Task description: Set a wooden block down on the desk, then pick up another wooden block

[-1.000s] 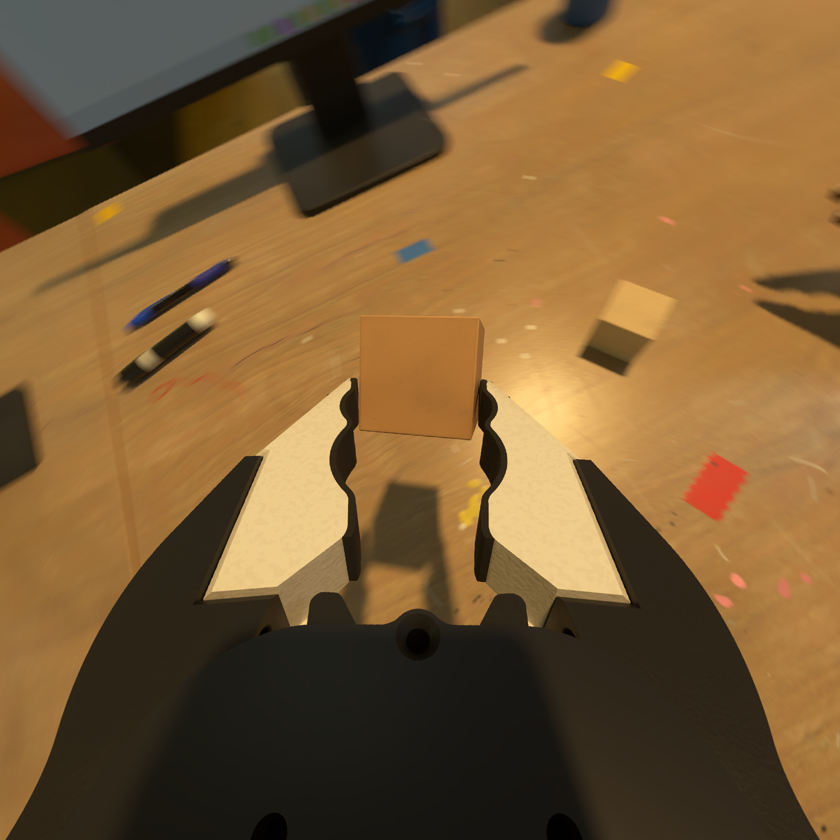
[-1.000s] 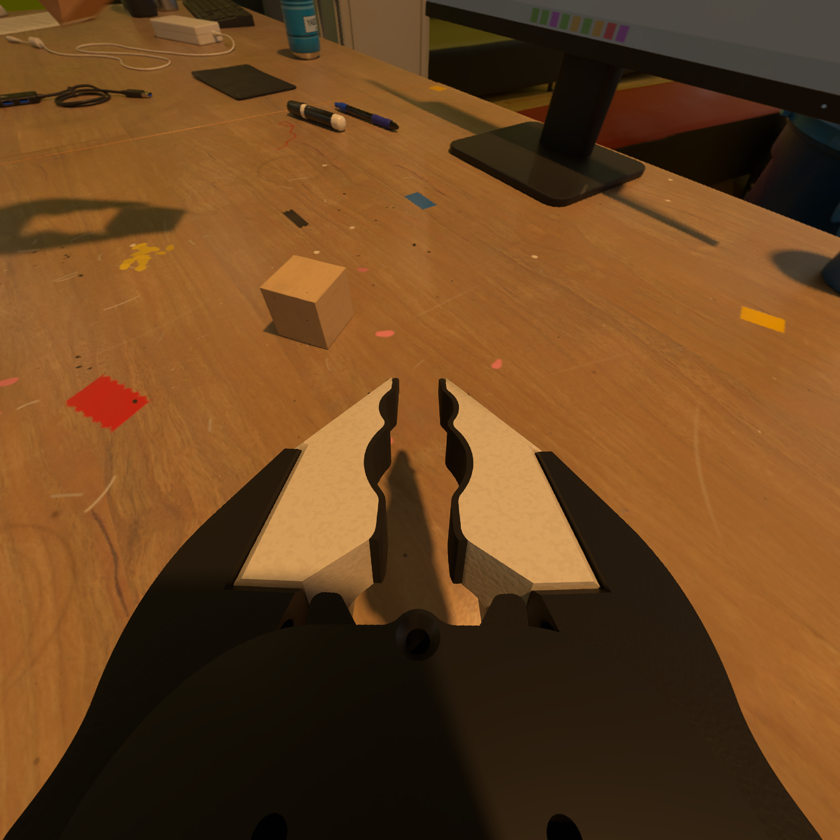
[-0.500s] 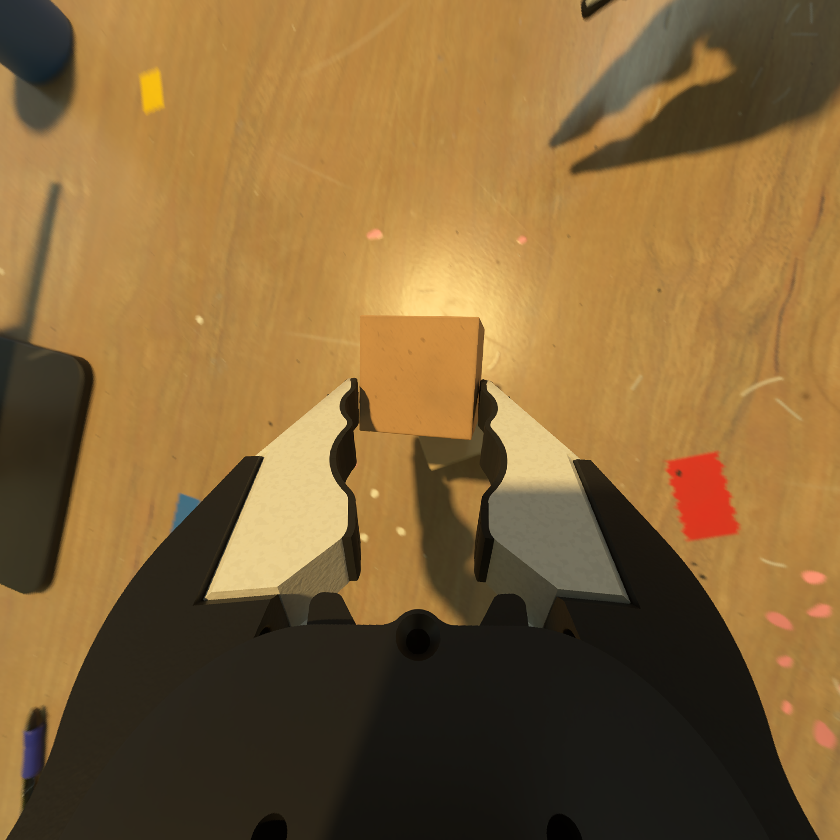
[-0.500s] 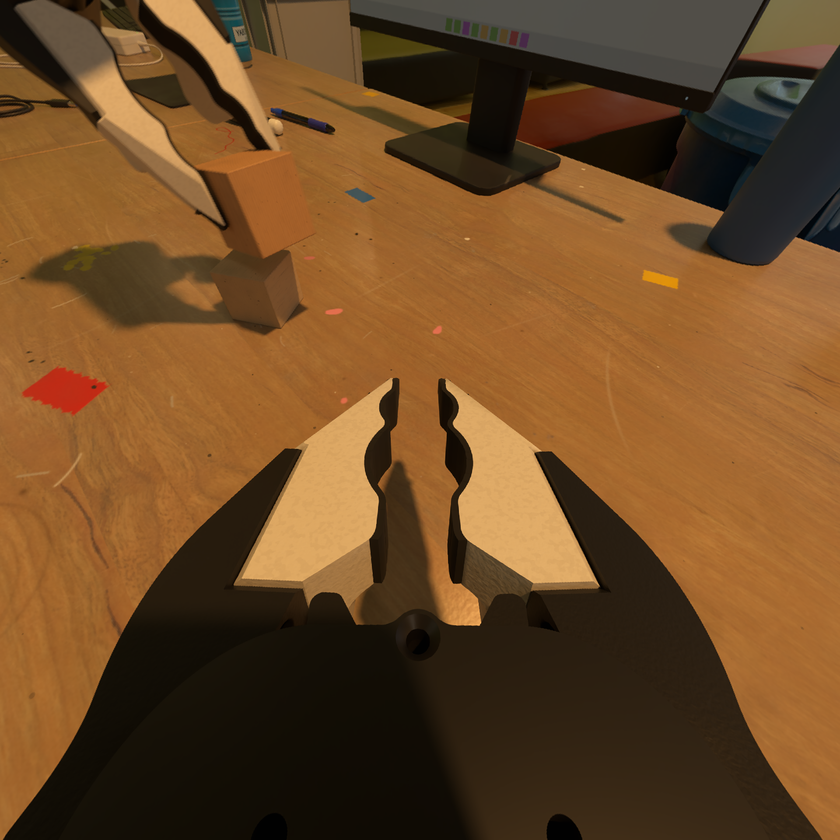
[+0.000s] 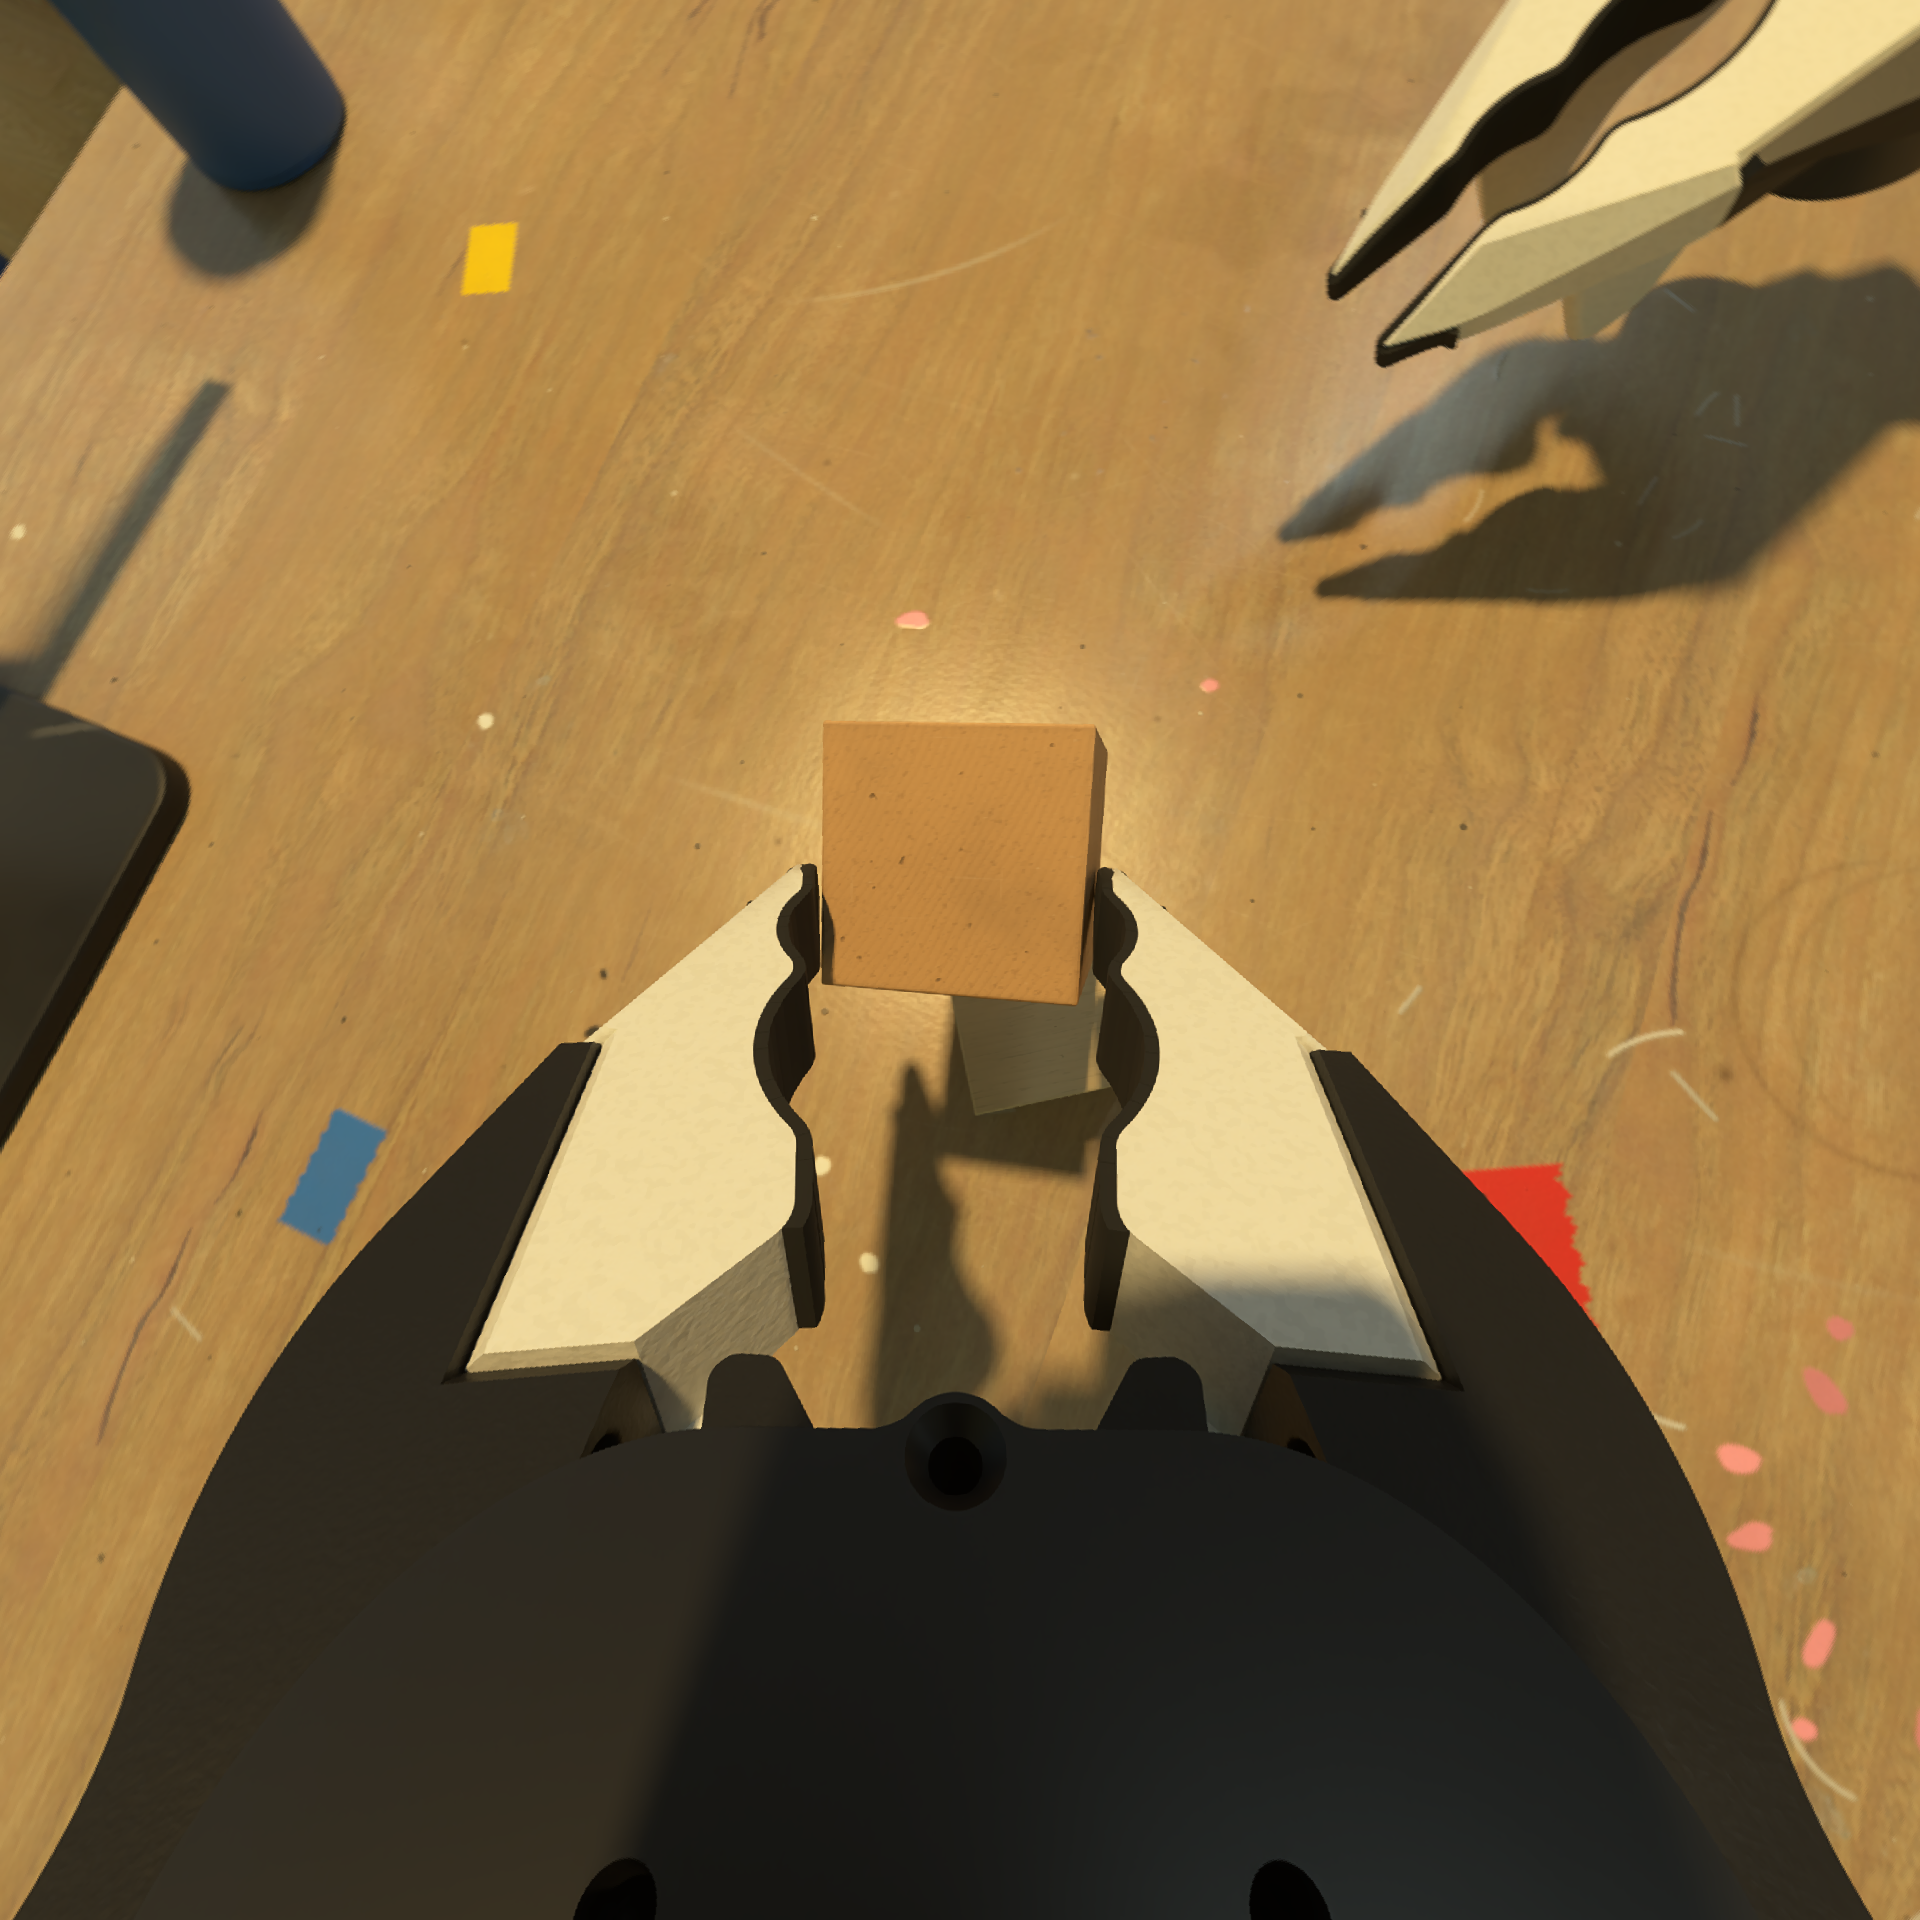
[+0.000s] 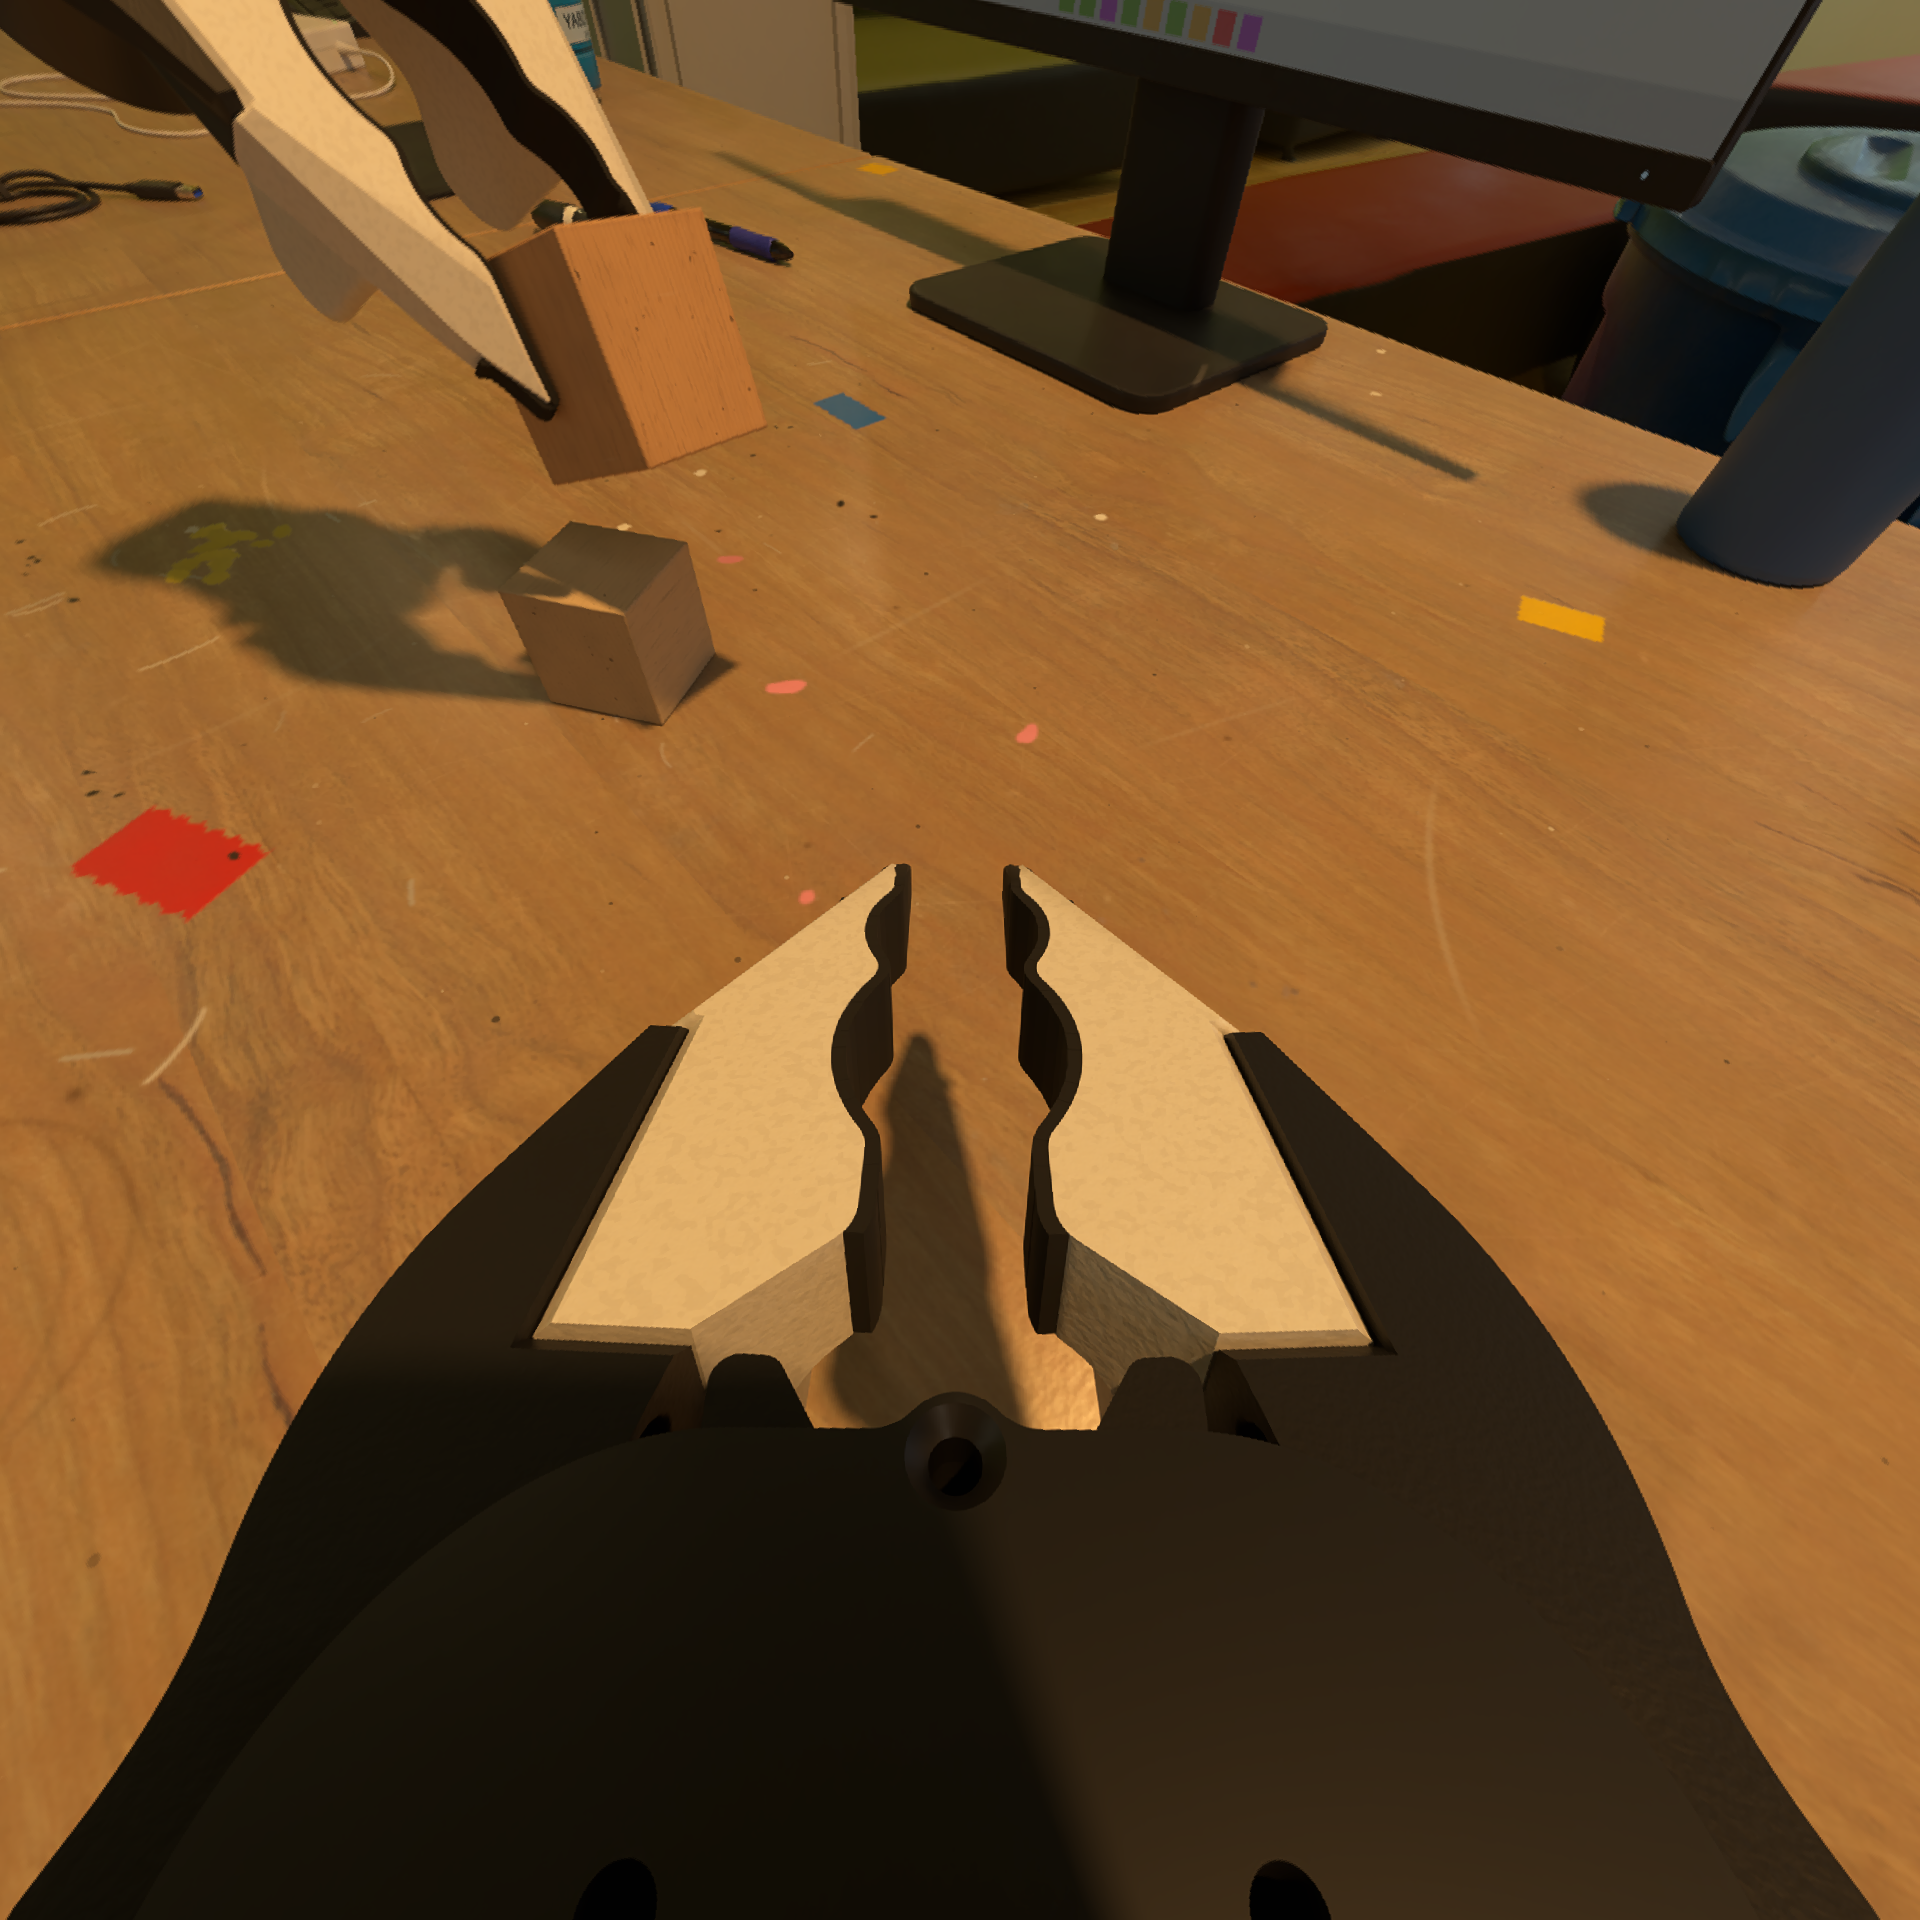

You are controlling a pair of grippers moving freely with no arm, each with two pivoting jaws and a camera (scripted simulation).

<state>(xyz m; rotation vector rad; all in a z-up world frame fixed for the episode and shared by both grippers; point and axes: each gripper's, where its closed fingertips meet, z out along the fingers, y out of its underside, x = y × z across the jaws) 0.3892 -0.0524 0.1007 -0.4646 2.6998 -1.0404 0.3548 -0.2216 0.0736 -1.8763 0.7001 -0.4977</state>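
Observation:
My left gripper (image 5: 956, 883) is shut on an orange-brown wooden block (image 5: 956, 862) and holds it in the air above the desk (image 5: 1039, 416). A paler wooden block (image 5: 1029, 1049) rests on the desk just under it, partly hidden. In the right wrist view the held block (image 6: 644, 343) hangs tilted above and behind the pale block (image 6: 613, 634), clearly apart from it, with the left gripper (image 6: 582, 301) at the upper left. My right gripper (image 6: 956, 883) is empty, its jaws a narrow gap apart, low over bare desk to the right of both blocks. It also shows in the left wrist view (image 5: 1361, 312).
A monitor on a black stand (image 6: 1122, 322) is at the back. A dark blue cylinder (image 6: 1818, 468) stands at the right edge. A pen (image 6: 748, 239) and a cable (image 6: 62, 192) lie far left. A red patch (image 6: 166, 862) marks the desk.
The left gripper has swung over the pale block with the orange-brown block, then lifted it higher above it. The right gripper has come into the left wrist view, jaws unchanged.

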